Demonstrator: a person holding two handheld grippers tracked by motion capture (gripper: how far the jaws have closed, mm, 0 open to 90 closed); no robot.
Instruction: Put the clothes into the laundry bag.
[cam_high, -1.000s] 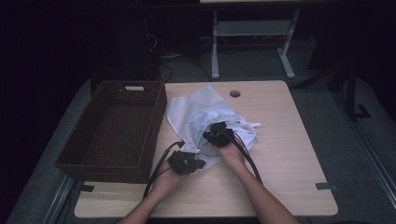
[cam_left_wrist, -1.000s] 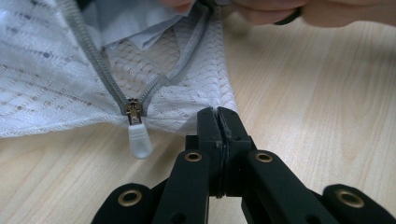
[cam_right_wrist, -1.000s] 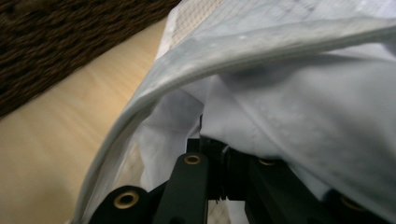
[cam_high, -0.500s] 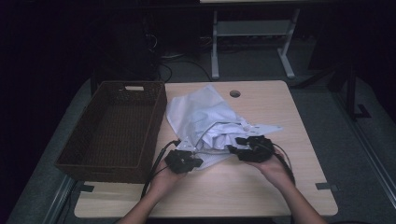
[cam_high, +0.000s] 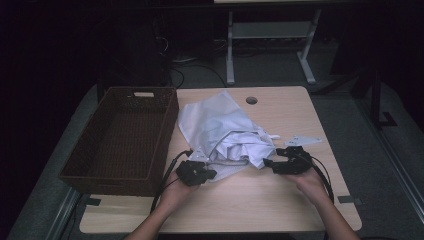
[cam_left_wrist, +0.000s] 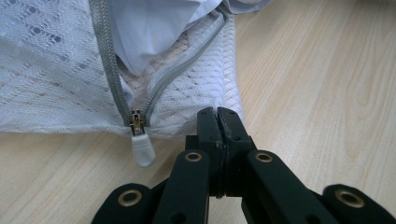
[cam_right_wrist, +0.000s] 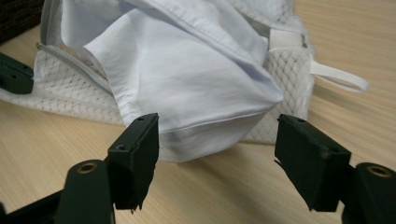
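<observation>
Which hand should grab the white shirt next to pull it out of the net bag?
Right. The right gripper has open fingers facing the white shirt, while the left gripper is shut on the mesh bag edge.

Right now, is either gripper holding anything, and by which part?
The left gripper is shut on the corner edge of the mesh laundry bag, beside the zipper pull. The right gripper holds nothing.
</observation>
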